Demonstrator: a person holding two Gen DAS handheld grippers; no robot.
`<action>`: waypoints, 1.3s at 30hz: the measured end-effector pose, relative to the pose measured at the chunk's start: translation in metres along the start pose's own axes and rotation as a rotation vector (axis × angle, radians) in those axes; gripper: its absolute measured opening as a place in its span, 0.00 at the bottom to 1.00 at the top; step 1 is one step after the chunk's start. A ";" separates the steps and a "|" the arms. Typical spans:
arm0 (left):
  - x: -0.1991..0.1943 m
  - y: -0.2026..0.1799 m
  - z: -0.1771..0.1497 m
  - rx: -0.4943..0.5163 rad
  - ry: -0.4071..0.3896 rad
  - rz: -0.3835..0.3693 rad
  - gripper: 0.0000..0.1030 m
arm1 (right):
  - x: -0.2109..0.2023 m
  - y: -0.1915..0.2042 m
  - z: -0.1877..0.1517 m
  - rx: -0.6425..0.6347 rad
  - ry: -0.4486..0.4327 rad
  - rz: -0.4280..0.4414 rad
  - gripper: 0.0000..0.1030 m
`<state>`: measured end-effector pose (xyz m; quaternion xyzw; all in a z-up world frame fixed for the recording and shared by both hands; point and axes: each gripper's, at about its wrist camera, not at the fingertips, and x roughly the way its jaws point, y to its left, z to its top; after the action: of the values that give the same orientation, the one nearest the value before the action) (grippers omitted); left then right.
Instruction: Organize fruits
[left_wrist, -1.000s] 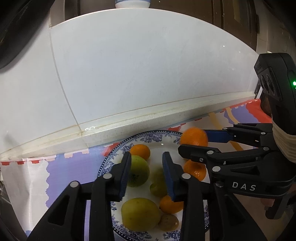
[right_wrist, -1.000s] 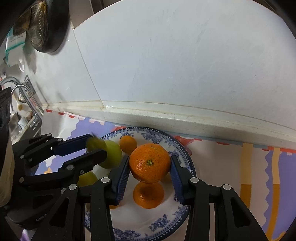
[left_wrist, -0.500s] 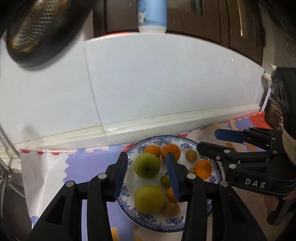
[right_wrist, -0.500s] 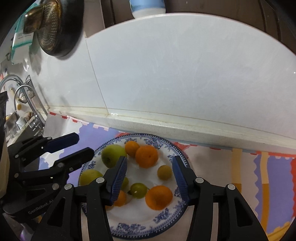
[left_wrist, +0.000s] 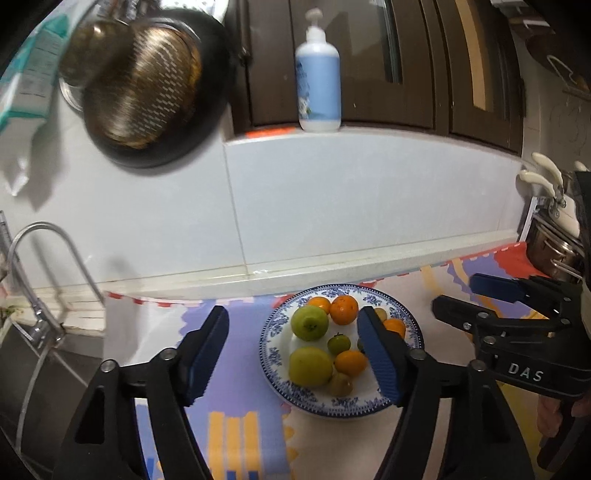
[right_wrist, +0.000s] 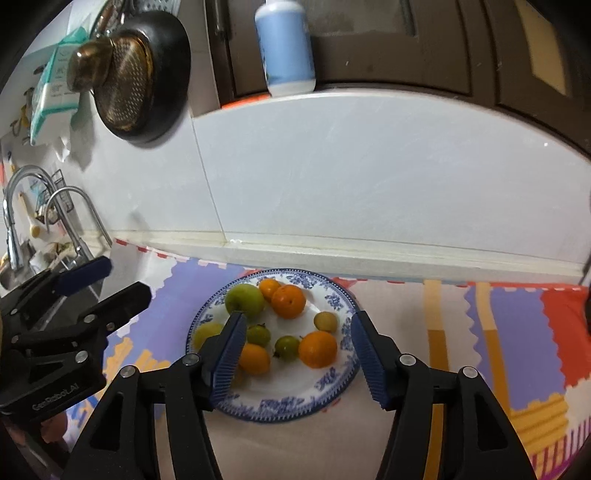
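Observation:
A blue-patterned white plate (left_wrist: 291, 398) (right_wrist: 332, 387) sits on a colourful mat and holds several fruits: green apples (left_wrist: 309, 322) (right_wrist: 244, 299), oranges (left_wrist: 344, 309) (right_wrist: 289, 301) and small green and yellow fruits (right_wrist: 287, 346). My left gripper (left_wrist: 291, 350) is open and empty, raised above the plate's left side. My right gripper (right_wrist: 297, 354) is open and empty above the plate's near half. Each gripper shows in the other's view, the right one (left_wrist: 469, 299) at the right and the left one (right_wrist: 125, 282) at the left.
A white tiled backsplash (left_wrist: 351, 206) runs behind the plate. A pump bottle (left_wrist: 318, 77) stands on the ledge above. A dark pan (left_wrist: 147, 92) hangs at upper left. A faucet and sink (left_wrist: 40, 280) are at the left. Pots (left_wrist: 554, 251) sit at the right.
The right gripper let go of the orange onto the plate. Both grippers have opened wider and pulled back and up, away from the plate.

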<state>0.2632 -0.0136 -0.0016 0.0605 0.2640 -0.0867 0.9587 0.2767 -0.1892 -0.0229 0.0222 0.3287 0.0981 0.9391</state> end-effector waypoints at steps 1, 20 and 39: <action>-0.007 0.000 -0.002 -0.005 -0.006 0.001 0.72 | -0.007 0.002 -0.002 -0.001 -0.007 -0.008 0.59; -0.115 -0.013 -0.035 -0.025 -0.077 0.008 0.91 | -0.126 0.019 -0.051 0.035 -0.120 -0.098 0.80; -0.171 -0.026 -0.081 -0.010 -0.053 0.042 1.00 | -0.183 0.029 -0.103 0.043 -0.126 -0.110 0.82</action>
<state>0.0733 -0.0026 0.0154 0.0587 0.2377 -0.0667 0.9673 0.0682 -0.1991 0.0115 0.0307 0.2717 0.0378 0.9612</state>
